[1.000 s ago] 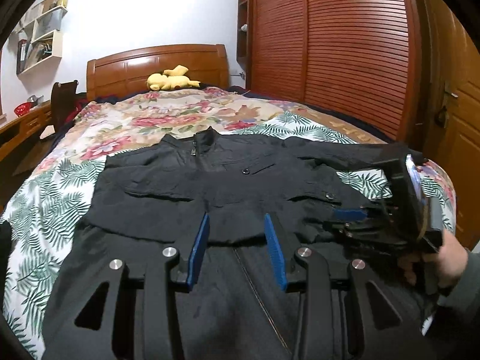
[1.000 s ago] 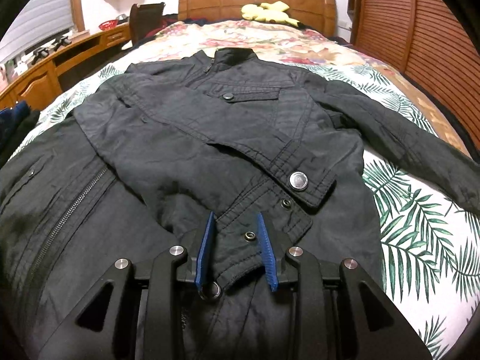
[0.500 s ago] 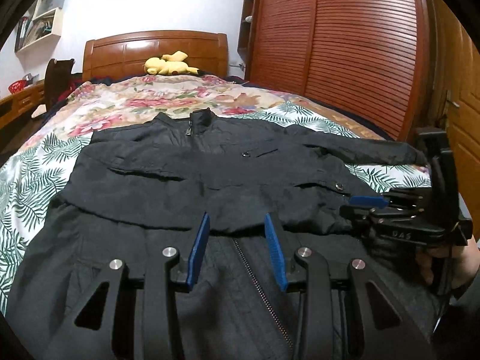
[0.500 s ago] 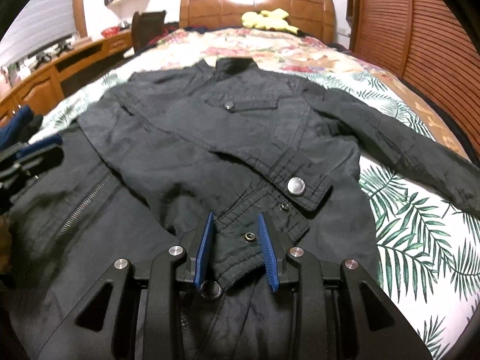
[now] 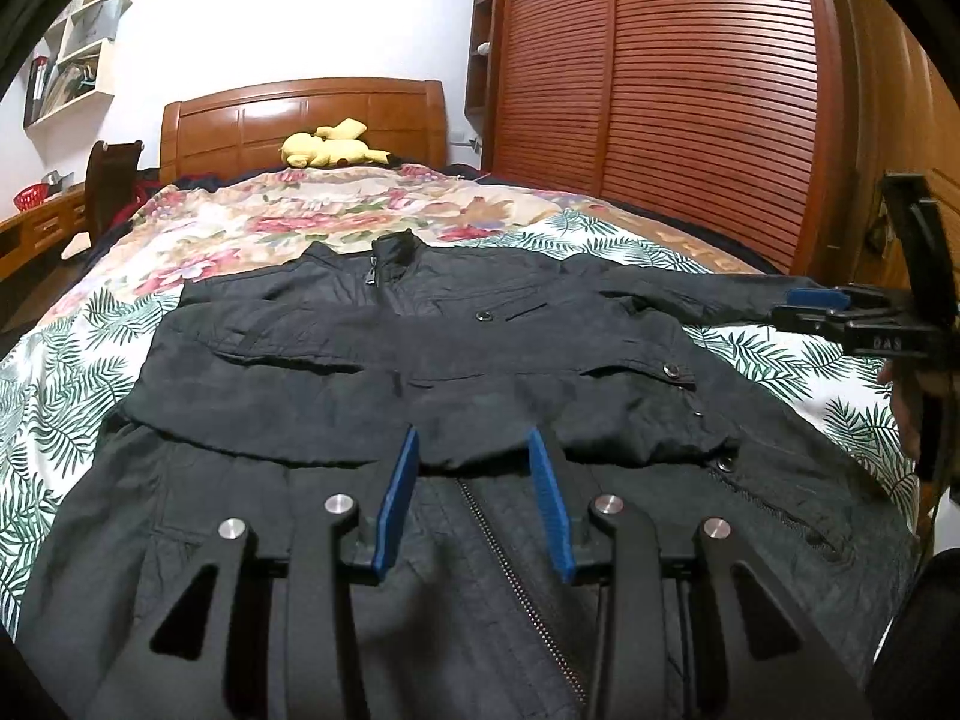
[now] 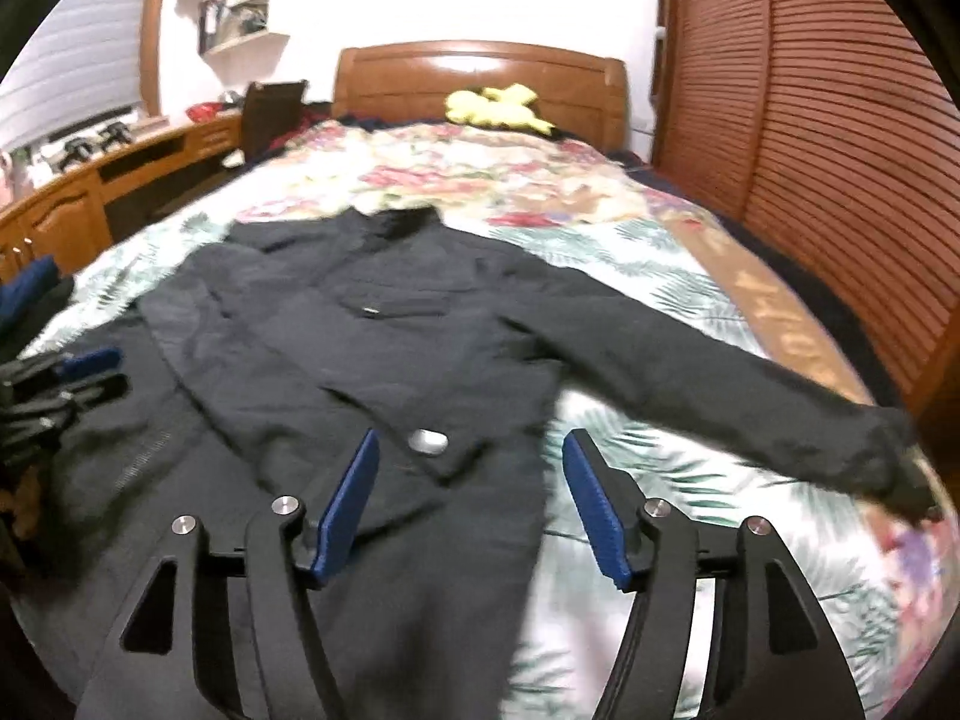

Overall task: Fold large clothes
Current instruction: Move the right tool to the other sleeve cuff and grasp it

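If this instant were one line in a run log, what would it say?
jacket: flat on bed, one sleeve folded across | right gripper: jaws just opened, cuff released | left gripper: open over zipper

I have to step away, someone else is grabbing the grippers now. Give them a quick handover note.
Right gripper: open, jaws just opened, nothing between them, above the folded-in cuff.
Left gripper: open, nothing held, over the jacket hem by the zipper.
Jacket lies face up on the bed.
Done: one sleeve folded across the chest.
Left: the other sleeve, stretched out sideways, then fold the body.
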Motion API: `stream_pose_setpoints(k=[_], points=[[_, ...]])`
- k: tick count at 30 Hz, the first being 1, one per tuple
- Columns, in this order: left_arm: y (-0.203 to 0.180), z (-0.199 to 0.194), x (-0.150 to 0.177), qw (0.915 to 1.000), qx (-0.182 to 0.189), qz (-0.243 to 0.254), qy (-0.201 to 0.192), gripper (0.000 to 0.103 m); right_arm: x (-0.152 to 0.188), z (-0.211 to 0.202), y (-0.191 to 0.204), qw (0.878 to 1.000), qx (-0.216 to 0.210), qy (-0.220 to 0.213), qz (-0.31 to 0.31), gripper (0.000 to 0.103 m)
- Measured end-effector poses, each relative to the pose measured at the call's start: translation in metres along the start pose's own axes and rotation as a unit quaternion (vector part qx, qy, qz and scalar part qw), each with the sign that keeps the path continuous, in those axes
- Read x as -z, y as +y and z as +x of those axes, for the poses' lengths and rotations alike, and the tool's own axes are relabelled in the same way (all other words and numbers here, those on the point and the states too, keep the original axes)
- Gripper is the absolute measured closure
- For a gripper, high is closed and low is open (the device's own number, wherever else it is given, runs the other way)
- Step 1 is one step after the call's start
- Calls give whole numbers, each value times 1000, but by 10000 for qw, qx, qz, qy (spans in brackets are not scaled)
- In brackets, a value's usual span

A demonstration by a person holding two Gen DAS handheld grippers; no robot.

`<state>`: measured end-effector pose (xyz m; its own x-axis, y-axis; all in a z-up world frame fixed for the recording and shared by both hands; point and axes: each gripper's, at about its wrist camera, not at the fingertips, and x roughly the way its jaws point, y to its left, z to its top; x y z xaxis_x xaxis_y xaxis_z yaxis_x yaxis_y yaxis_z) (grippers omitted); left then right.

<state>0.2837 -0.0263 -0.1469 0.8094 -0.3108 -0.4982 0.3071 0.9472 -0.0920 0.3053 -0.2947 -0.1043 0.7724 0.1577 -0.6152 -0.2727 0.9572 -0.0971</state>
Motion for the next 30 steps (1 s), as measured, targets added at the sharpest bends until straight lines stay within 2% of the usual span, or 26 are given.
stream_pose_setpoints(k=[6,15,20,25,30], points=[[-2,-1,1,10000,-19,45,-13,66,9,7,-66,9976,225,282,590,35],[-5,-2,1,9999,-34,130,-69,66,15,19,-146,9857,613,514,1486,35],[-5,-2,1,9999,-24,117,-61,66,26,36,-183,9707,477,746,2232,35],[-5,-2,1,9999,-12,124,-42,66,36,46,-206,9579,427,842,2712,35],[-5,-1,2,9999,-6,123,-32,66,36,50,-226,9498,427,714,3017,35]])
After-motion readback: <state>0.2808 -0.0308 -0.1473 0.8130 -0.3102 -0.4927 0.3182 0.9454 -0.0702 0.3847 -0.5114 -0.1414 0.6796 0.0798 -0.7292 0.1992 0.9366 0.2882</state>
